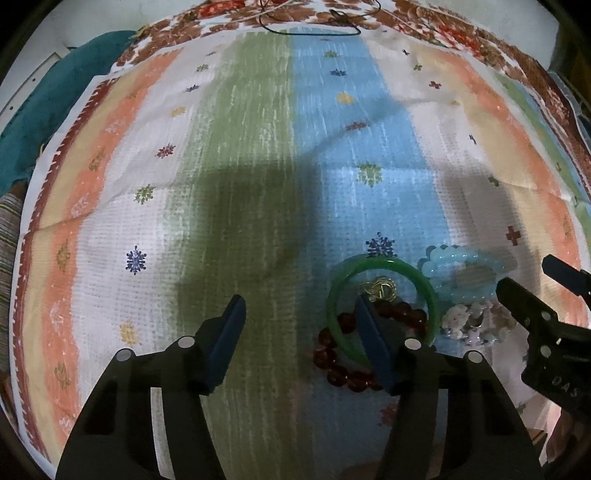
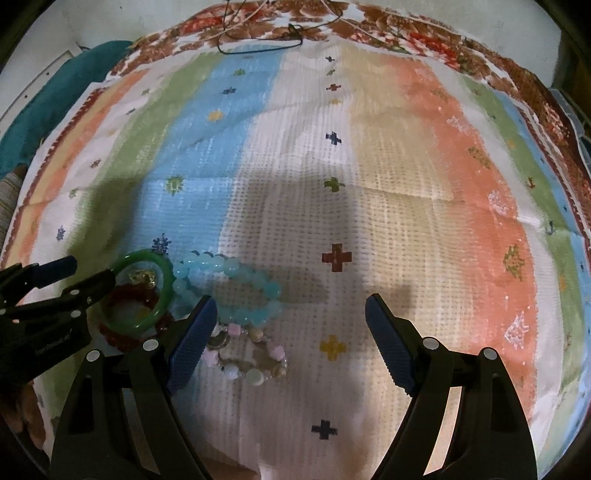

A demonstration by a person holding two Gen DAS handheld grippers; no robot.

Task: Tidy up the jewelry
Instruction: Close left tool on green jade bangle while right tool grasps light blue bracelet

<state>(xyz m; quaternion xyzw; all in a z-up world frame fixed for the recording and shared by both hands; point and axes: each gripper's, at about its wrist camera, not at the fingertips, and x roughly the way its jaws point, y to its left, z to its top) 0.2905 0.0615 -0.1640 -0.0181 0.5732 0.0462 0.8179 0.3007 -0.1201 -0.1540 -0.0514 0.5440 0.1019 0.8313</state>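
Left tool [image 1: 299, 314] hangs over the pile with its blue-padded fingers spread and nothing pinched; one finger [image 1: 369, 332] overlaps the smooth green glassy bangle [image 1: 384, 264], but whether it touches, I cannot tell. Right tool [image 2: 290, 314] is spread wide and empty too, its left finger [image 2: 195, 325] just beside the jewelry, the other over bare cloth.

Now outward. Inside and under that green bangle sit a small gold-coloured tangle of chain or rings [image 1: 380, 290] and a dark red beaded bracelet [image 1: 332, 365], the bangle lying across the red beads. Just beside them, touching the bangle's rim, is a pale aqua bracelet of round translucent beads [image 2: 236, 291]. Nearer the right tool lies a bracelet of mixed pink, white and beige beads [image 2: 255, 365].

Everything rests on a striped woven cloth with small cross and flower motifs [image 2: 369, 184]. At the far edge lies a thin dark cord [image 1: 314, 31], well apart.

By my judgement, the sorting has hardly begun: all pieces are heaped in one cluster, none set apart, no box or tray in view. Separating them all is left.
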